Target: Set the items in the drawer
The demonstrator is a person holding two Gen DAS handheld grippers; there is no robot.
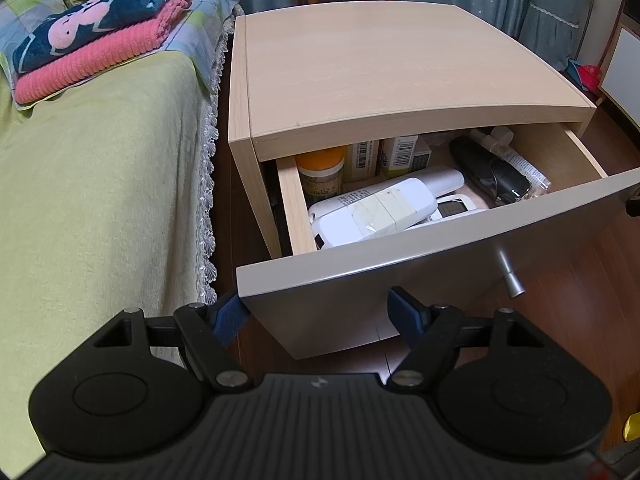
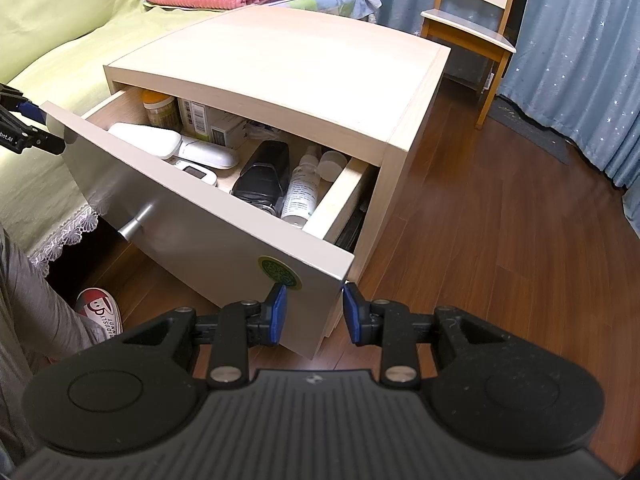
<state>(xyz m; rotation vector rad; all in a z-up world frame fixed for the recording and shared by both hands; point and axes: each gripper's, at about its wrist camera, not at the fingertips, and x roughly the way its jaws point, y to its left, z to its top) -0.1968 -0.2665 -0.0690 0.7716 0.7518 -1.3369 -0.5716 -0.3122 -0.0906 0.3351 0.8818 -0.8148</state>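
I am looking down at a pale wooden nightstand (image 1: 400, 72) with its drawer (image 1: 420, 268) pulled out, filling the centre of both views; inside lie a white remote (image 1: 372, 210) with tape on it, a black case (image 1: 490, 174), a clear bottle (image 2: 302, 192), an orange-lidded jar (image 1: 320, 170) and small boxes (image 1: 400, 152) at the back. My left hand-held gripper (image 1: 320, 316) sits at the bottom of its frame, jaws spread wide and holding nothing, straddling the drawer front's lower left corner; my right hand-held gripper (image 2: 314, 312) is likewise open and empty, its blue pads (image 2: 278, 312) either side of the front's lower right corner. A metal knob (image 2: 136, 224) juts from the drawer front; a green round sticker (image 2: 280, 272) sits near its lower right. A bed (image 1: 100, 220) with folded blankets (image 1: 100, 36) fills the left view's left side; a chair (image 2: 472, 32) stands upper right in the right view.
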